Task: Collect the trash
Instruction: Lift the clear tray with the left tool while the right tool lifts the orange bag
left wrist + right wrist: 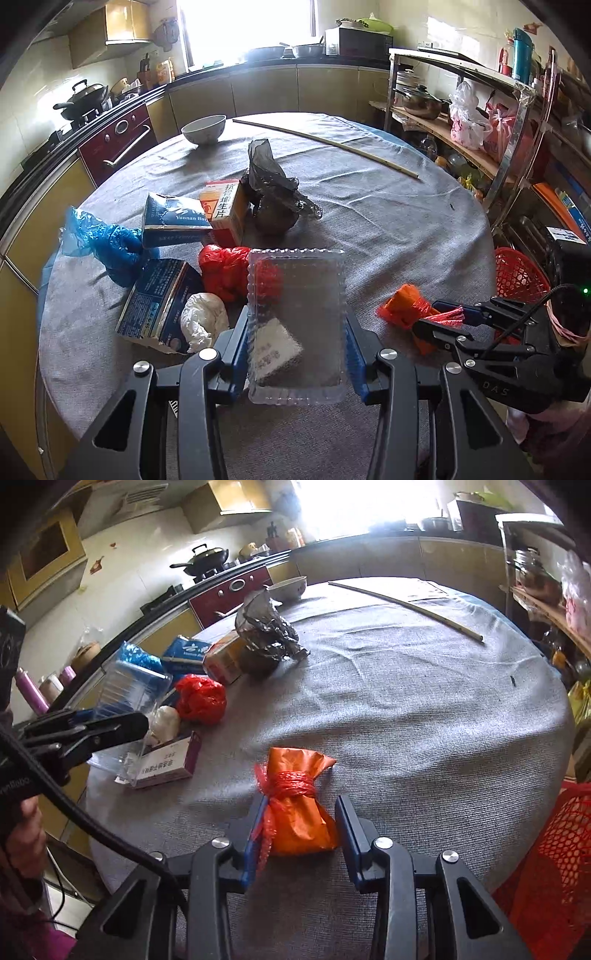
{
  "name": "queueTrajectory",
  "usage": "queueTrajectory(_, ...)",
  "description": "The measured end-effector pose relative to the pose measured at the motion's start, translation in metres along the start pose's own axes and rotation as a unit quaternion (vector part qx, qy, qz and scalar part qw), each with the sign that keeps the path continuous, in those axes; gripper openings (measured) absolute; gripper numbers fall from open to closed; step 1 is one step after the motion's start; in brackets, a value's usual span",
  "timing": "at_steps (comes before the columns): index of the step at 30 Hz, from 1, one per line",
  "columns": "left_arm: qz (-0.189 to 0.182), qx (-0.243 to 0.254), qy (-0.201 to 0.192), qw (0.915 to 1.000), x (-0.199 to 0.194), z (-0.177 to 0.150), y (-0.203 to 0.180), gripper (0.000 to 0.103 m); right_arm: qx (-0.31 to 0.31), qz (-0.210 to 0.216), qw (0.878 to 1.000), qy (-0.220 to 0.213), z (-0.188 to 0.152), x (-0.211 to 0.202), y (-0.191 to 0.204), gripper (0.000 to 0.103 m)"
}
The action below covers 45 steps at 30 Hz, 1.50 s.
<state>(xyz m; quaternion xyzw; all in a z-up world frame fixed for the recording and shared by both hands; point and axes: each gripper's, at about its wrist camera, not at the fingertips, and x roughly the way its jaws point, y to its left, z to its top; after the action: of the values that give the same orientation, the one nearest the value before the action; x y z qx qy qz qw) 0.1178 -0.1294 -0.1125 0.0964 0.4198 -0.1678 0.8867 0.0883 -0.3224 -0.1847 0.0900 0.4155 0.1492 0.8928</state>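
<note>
My left gripper (297, 325) is shut on a clear plastic clamshell tray (297, 295), held just above the grey tablecloth (388, 221); it also shows in the right wrist view (129, 690). My right gripper (301, 810) has its jaws around an orange bag tied with red netting (295, 805), touching its left side; the bag also shows in the left wrist view (406, 306). Other trash lies on the left: a red bag (221, 273), crumpled white paper (203, 317), blue boxes (159, 299), an orange-white box (225, 206), a blue bag (103, 240) and a dark crumpled wrapper (273, 184).
A white bowl (204, 129) and a long thin stick (325, 142) lie at the table's far side. A red mesh basket (517, 277) stands off the table's right edge, also in the right wrist view (554, 867). A metal shelf rack (480, 110) stands to the right.
</note>
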Motion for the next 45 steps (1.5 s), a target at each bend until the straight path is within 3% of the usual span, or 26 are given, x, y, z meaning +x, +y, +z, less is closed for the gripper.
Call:
queueTrajectory(8,-0.022,0.044,0.005,0.9988,0.001,0.008,-0.027,0.047,0.092,0.057,0.993,-0.036,0.001,-0.024,-0.040,0.033)
queueTrajectory(13,-0.047,0.096,0.002,0.9943,0.006,0.026,-0.068,0.048,0.154,0.057,0.984,-0.072,-0.010,-0.060,-0.086,0.033)
queueTrajectory(18,-0.071,0.084,0.009,0.9939,0.013,0.041,-0.083,0.048,0.205,0.069,0.970,-0.106,-0.030,-0.092,-0.120,0.033)
queueTrajectory(22,-0.067,0.078,0.016,0.9946,0.015,0.040,-0.085,0.048,0.188,0.042,0.977,-0.091,-0.027,-0.096,-0.115,0.036)
queueTrajectory(23,-0.066,0.077,0.017,0.9947,0.015,0.039,-0.085,0.048,0.182,0.033,0.979,-0.089,-0.023,-0.094,-0.111,0.039)
queueTrajectory(25,-0.063,0.073,0.020,0.9952,0.015,0.036,-0.083,0.048,0.161,0.019,0.983,-0.085,-0.014,-0.088,-0.102,0.057)
queueTrajectory(28,-0.057,0.068,0.023,0.9958,0.015,0.031,-0.078,0.048,0.115,0.008,0.989,-0.088,-0.001,-0.079,-0.085,0.067)
queueTrajectory(37,-0.057,0.042,0.030,0.9970,0.014,0.021,-0.055,0.048,0.022,-0.012,1.000,-0.013,0.013,-0.023,-0.056,0.066)
queueTrajectory(38,-0.058,0.040,0.030,0.9971,0.014,0.020,-0.054,0.048,0.010,-0.025,1.000,-0.002,0.012,-0.016,-0.053,0.063)
queueTrajectory(40,-0.059,0.035,0.029,0.9972,0.013,0.019,-0.049,0.048,-0.033,-0.057,0.998,0.003,0.011,-0.010,-0.043,0.042)
queueTrajectory(45,-0.059,0.028,0.027,0.9975,0.011,0.019,-0.043,0.048,-0.012,-0.068,0.998,-0.009,0.008,-0.015,-0.050,0.036)
